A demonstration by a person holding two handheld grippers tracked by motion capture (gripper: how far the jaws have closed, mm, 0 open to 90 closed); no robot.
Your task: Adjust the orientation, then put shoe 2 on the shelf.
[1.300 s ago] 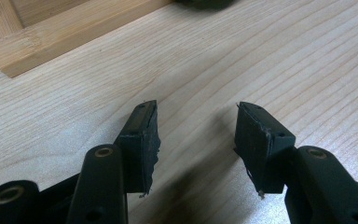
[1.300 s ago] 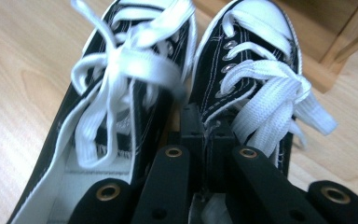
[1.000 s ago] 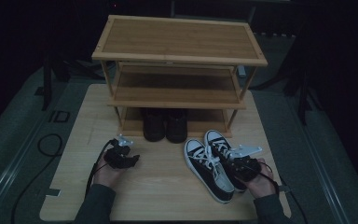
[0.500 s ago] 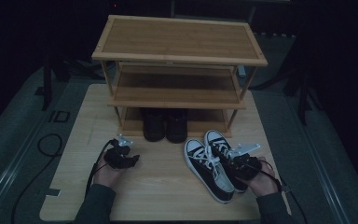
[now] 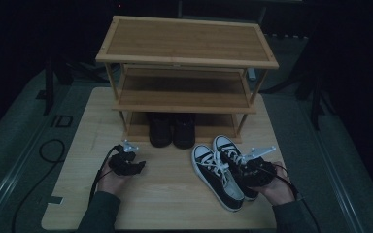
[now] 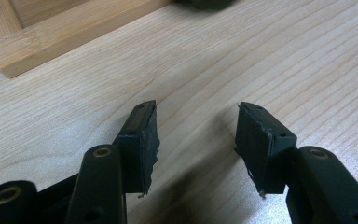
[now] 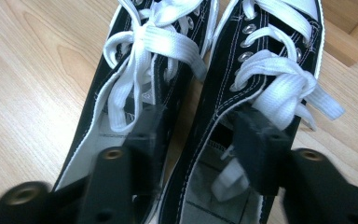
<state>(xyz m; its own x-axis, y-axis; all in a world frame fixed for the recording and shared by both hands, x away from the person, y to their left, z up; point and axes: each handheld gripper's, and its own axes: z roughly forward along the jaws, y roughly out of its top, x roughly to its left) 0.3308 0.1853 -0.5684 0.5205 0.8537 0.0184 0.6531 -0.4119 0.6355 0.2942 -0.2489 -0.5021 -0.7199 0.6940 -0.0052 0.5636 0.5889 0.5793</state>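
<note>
On the pale wooden bench (image 5: 175, 194), our right gripper (image 7: 200, 135) fingers have just been opening astride the black-and-white canvas sneakers' (image 5: 223, 170) inner collars, unpressed; our left gripper (image 6: 193, 135) fingers gape empty.

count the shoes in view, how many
4: two black-and-white sneakers side by side on the table by the right gripper, two dark boots on the rack's bottom shelf.

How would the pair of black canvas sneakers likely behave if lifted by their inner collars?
The sneakers look like soft canvas, so the collars would probably fold under the pads. The loose white laces would likely dangle and might snag. Flat rubber soles suggest they'd sit without rolling, toes sagging somewhat.
</note>
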